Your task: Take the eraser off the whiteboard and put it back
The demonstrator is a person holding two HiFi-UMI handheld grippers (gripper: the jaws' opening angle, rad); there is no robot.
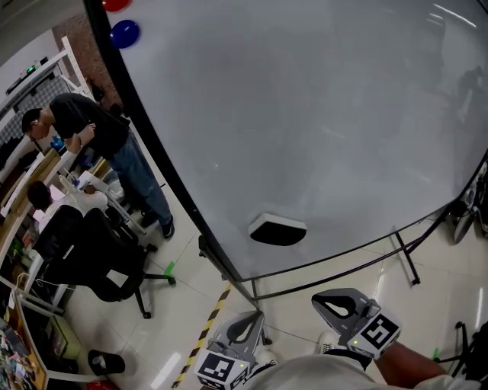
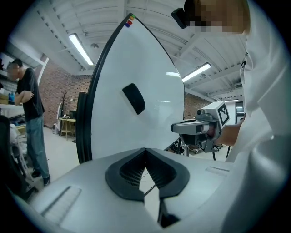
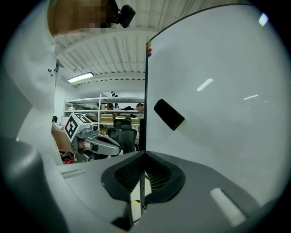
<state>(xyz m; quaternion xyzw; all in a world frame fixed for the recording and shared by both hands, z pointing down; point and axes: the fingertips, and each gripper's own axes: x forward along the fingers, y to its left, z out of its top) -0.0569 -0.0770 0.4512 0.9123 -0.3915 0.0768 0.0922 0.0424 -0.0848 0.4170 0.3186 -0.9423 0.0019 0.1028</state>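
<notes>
The left gripper [image 2: 145, 149] and the right gripper [image 3: 145, 154] are both held low in front of the person, side by side but apart. Each has its jaws pressed together with nothing between them. On the tiled floor just past the left gripper runs a strip of yellow-and-black tape [image 1: 203, 332]. Beyond that, the black metal stand [image 1: 404, 256] carries the whiteboard [image 1: 320, 114]. The eraser [image 1: 278, 229], dark-faced with a white back, sticks to the lower part of the board's clean white surface, close to the bottom edge. It is clear of both grippers, which point toward it from either side. Far up the board, near its top corner, sit a blue magnet [image 1: 124, 33] and a red magnet [image 1: 114, 4]. To the left of the board, farther back, a black office chair [image 1: 95, 263] stands on the floor by a cluttered desk [image 1: 23, 190]. A person in a dark shirt and jeans [image 1: 103, 133] stands there, bent over the desk.
</notes>
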